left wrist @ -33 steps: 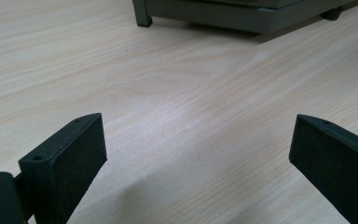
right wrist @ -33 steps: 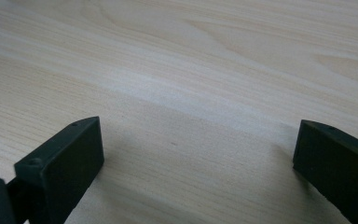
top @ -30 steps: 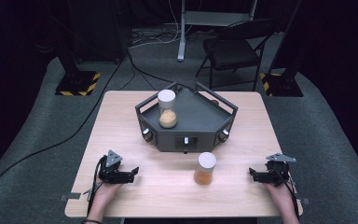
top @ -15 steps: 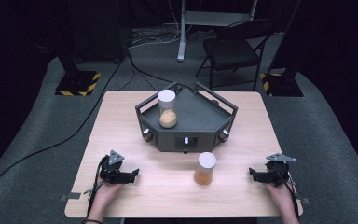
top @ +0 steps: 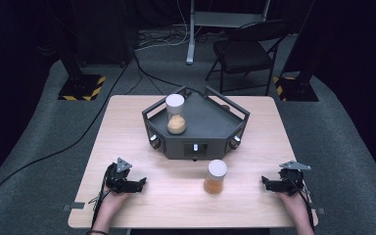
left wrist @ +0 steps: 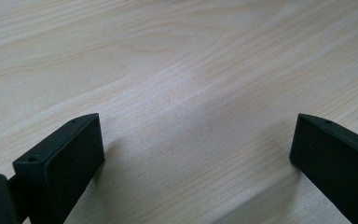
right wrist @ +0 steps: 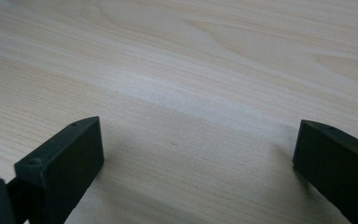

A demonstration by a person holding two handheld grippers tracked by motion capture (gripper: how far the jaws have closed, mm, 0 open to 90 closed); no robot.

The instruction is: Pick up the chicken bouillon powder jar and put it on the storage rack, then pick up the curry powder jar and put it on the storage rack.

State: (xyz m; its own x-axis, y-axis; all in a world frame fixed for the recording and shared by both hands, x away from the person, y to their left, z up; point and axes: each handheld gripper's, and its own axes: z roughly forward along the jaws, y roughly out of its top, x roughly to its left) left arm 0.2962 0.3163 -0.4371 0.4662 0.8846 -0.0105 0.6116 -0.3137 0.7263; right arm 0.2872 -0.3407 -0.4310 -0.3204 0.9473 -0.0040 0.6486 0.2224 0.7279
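Left gripper: we see the left gripper (top: pixel 138 183) low at the near left of the worktop (top: pixel 127 127), held in a hand (top: pixel 111 203) that comes in from the bottom edge; its jaws are spread wide and hold nothing.
Left gripper view: we look along the left gripper (left wrist: pixel 196 144) and find bare pale wood grain between the two black jaws, whose shadows fall on the worktop (left wrist: pixel 177 56) just below them.
Right gripper: we see the right gripper (top: pixel 265 183) at the near right of the worktop, held in the other hand (top: pixel 293 203), jaws pointing inward toward the middle; they are also spread wide and empty.
Right gripper view: the right gripper (right wrist: pixel 198 144) shows the same wide gap over bare wood (right wrist: pixel 177 46), nothing touching either jaw.
Near jar: we see a clear jar with a white lid (top: pixel 216 176) standing upright on the worktop between the two grippers, nearer the right one but apart from both; orange contents fill its lower part.
Tray stand: beyond it sits a dark angular tray stand (top: pixel 210 129) with a raised rail and round knobs on its front corners.
Far jar: a second white-lidded jar (top: pixel 176 114) stands upright on the left part of that stand, orange contents in its lower half.
What the views add: the high view gives us both jars and the stand; the gripper views give us how far the jaws are spread.
Background: a folding chair (top: pixel 247 51) stands on the grey floor behind the worktop.
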